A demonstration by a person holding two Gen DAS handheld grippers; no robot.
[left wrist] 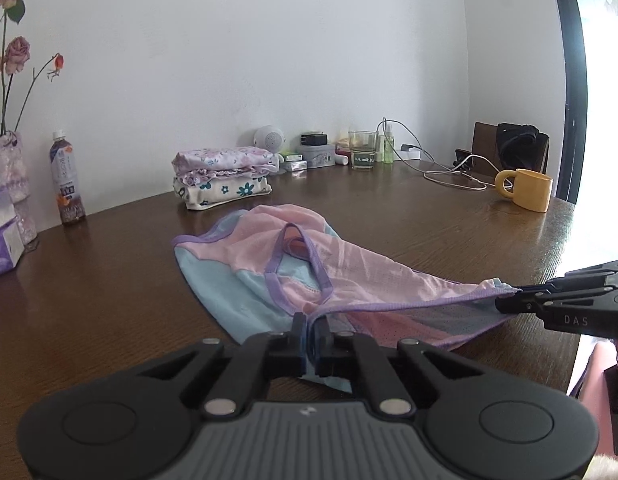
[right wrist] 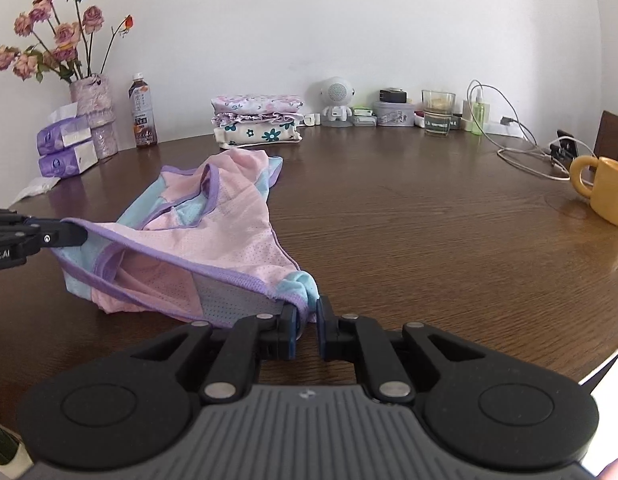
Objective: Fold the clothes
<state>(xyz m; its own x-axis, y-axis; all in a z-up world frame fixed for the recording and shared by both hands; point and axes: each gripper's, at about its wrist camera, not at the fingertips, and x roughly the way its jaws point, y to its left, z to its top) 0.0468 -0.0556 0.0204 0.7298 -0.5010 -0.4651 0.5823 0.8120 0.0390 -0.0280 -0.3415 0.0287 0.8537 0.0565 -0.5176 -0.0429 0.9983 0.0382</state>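
Note:
A pink and light-blue mesh top (left wrist: pixel 349 268) with purple trim lies on the dark wooden table (left wrist: pixel 429 216), with its near hem stretched between both grippers. My left gripper (left wrist: pixel 309 330) is shut on the hem's left end. From the right edge of this view, my right gripper (left wrist: pixel 509 300) pinches the hem's other corner. In the right wrist view the top (right wrist: pixel 213 240) spreads to the left. My right gripper (right wrist: pixel 307 318) holds its blue and purple corner between the pads. At the left edge, the left gripper (right wrist: pixel 75 236) clamps the far end.
A stack of folded floral clothes (right wrist: pixel 257 122) sits at the back by the wall. A yellow mug (right wrist: pixel 605 190) stands at the right, with white cables (right wrist: pixel 525 156) behind it. A bottle (right wrist: pixel 143 114), a vase of roses (right wrist: pixel 95 116) and tissue packs (right wrist: pixel 67 148) stand at the back left.

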